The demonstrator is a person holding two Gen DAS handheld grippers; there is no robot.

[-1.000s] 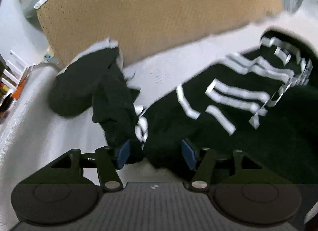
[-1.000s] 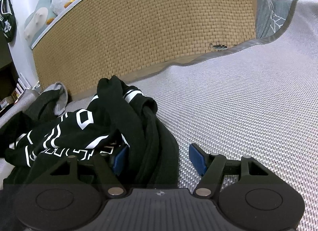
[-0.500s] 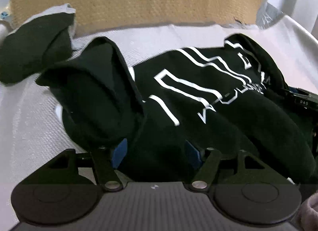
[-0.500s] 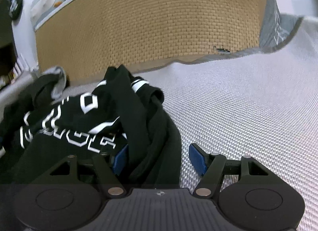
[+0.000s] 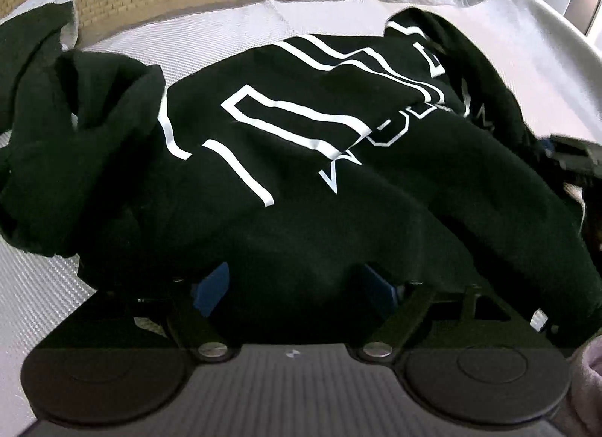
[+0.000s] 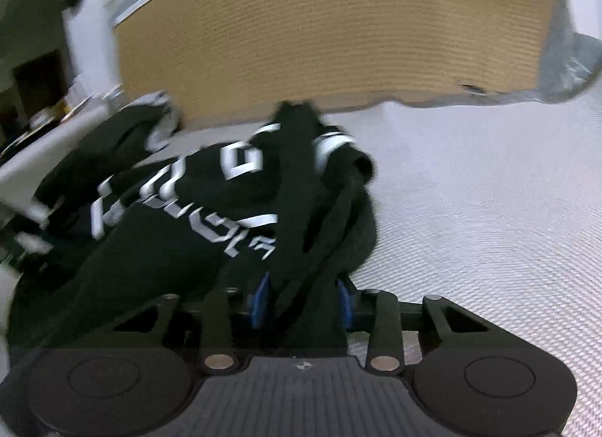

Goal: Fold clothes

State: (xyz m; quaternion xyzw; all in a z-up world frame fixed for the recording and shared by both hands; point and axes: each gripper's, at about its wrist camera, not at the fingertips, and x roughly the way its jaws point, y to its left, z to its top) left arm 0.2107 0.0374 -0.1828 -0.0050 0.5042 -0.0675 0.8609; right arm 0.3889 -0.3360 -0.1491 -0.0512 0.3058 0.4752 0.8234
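Observation:
A black sweatshirt (image 5: 301, 181) with white lettering lies rumpled on the white woven bed cover (image 5: 34, 294). My left gripper (image 5: 297, 286) points down at its near hem. Its jaws are opening, and the cloth bulges between the blue pads without being pinched. In the right wrist view the sweatshirt (image 6: 210, 219) is bunched into a ridge at its right side. My right gripper (image 6: 301, 298) is closing there, and its blue pads press a thick fold of black cloth from both sides. The right gripper (image 5: 572, 151) also shows at the far right of the left wrist view.
A tan woven headboard (image 6: 338, 34) runs across the back. A second dark garment with a grey lining (image 5: 34, 46) lies at the back left. A grey pillow (image 6: 579, 61) sits at the back right. White bed cover (image 6: 489, 211) stretches to the right.
The left gripper tipped down over the sweatshirt and its jaws spread wider. The right gripper's jaws narrowed onto the fold of black cloth, and it shifted sideways.

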